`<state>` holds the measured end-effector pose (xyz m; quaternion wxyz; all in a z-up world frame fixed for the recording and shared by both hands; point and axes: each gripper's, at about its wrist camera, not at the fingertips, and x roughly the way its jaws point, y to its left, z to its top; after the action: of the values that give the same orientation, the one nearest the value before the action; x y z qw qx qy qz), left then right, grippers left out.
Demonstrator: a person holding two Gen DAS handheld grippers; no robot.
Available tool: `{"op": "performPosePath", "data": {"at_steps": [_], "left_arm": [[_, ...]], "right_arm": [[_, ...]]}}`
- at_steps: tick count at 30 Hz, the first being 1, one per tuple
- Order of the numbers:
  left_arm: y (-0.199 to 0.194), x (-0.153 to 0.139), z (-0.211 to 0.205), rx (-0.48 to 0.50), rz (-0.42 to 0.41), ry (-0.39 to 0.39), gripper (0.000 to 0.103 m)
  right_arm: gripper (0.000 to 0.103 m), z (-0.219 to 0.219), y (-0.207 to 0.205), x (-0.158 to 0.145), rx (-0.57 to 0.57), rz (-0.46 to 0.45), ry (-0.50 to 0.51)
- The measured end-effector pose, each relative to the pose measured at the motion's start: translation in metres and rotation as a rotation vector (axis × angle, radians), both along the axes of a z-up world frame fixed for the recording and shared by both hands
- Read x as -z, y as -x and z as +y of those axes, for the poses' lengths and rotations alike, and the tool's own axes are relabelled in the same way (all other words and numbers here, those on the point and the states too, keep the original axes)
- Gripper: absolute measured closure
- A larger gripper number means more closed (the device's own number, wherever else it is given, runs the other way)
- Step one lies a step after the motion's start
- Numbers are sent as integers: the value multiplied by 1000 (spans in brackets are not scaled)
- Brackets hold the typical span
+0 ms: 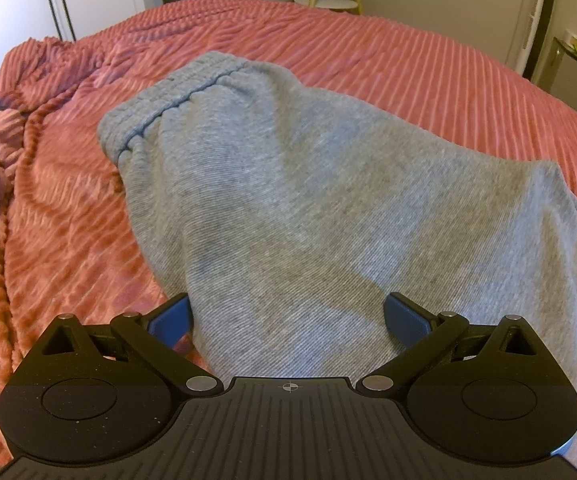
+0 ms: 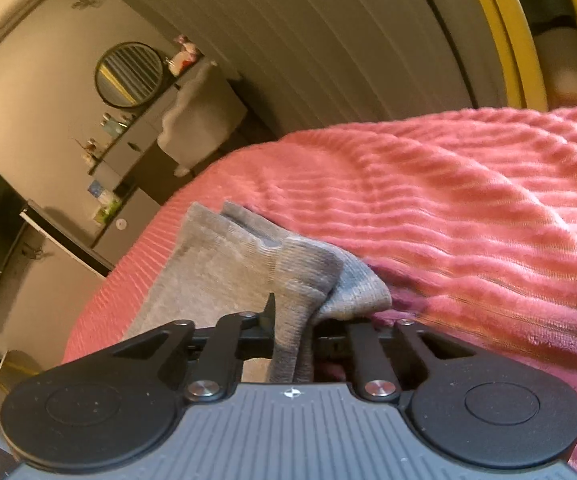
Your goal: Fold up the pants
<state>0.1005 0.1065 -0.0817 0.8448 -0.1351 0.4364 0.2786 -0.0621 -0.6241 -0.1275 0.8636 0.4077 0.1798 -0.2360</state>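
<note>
Pinching the cuffs (image 2: 288, 280) of the pants (image 1: 288, 200), the right gripper (image 2: 294, 328) may drop one layer; the left gripper (image 1: 288, 312), wide over the cloth, holds nothing.

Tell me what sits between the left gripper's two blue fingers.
In the left wrist view, the grey pants fill the gap: the fabric runs down between the fingers of the left gripper, which stand wide apart. The pink bedspread lies beyond.

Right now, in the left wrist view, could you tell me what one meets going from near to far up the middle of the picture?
left gripper, its blue fingers spread apart → grey pants with fabric between the fingers → elastic waistband → pink ribbed bedspread → white round side table beyond the bed.
</note>
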Motion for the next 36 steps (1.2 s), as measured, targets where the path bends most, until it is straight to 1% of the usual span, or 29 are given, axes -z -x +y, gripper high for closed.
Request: {"op": "performPosePath", "data": {"at_steps": [4, 5, 7, 10, 12, 14, 16, 18, 20, 22, 23, 24, 25, 26, 28, 30, 31, 32, 33, 34, 35, 36], "left_arm": [[2, -2, 1, -6, -8, 9, 0], [2, -2, 2, -8, -10, 13, 0], [5, -5, 3, -11, -25, 29, 0], [12, -12, 6, -24, -69, 54, 0], [17, -18, 6, -27, -99, 68, 0], [23, -25, 4, -4, -142, 88, 0], [29, -33, 1, 39, -191, 99, 0], [35, -40, -5, 90, -234, 98, 0], [39, -46, -10, 126, -263, 91, 0], [42, -51, -15, 152, -280, 88, 0], [44, -54, -17, 165, -289, 92, 0], [47, -56, -19, 182, -297, 101, 0], [50, -57, -20, 199, -302, 115, 0], [54, -60, -20, 217, -311, 135, 0], [65, -65, -18, 246, -354, 175, 0], [77, -68, -16, 256, -399, 177, 0], [81, -69, -14, 252, -414, 166, 0], [82, -69, -12, 244, -417, 159, 0], [82, -67, -10, 237, -414, 161, 0], [81, -66, -9, 234, -409, 168, 0], [80, -63, -8, 230, -402, 177, 0], [76, -61, -8, 229, -389, 183, 0]], "right_arm": [[92, 13, 3, -16, -17, -39, 66], [92, 15, 2, -18, -19, -31, 78], [92, 19, -2, -21, 0, 31, 102], [92, 32, -1, -32, -8, 22, 171], [92, 40, -6, -37, -11, 53, 217], [92, 40, -15, -36, -1, 120, 218], [92, 45, -22, -43, 8, 155, 241], [92, 59, -28, -60, -3, 164, 310], [93, 88, -38, -85, -58, 133, 420], [93, 134, -52, -113, -151, 87, 555], [93, 159, -57, -124, -209, 53, 603], [93, 186, -63, -131, -279, 20, 650], [93, 223, -70, -136, -379, -9, 705], [93, 255, -75, -136, -468, -21, 743], [93, 321, -83, -123, -675, -32, 809], [93, 387, -87, -94, -897, -14, 872], [93, 420, -90, -74, -1018, 19, 881], [93, 442, -91, -57, -1110, 56, 873], [93, 465, -93, -37, -1210, 114, 877], [92, 485, -93, -19, -1275, 183, 918], [92, 496, -88, -9, -1277, 200, 1001], [91, 503, -83, -7, -1278, 193, 1081]]}}
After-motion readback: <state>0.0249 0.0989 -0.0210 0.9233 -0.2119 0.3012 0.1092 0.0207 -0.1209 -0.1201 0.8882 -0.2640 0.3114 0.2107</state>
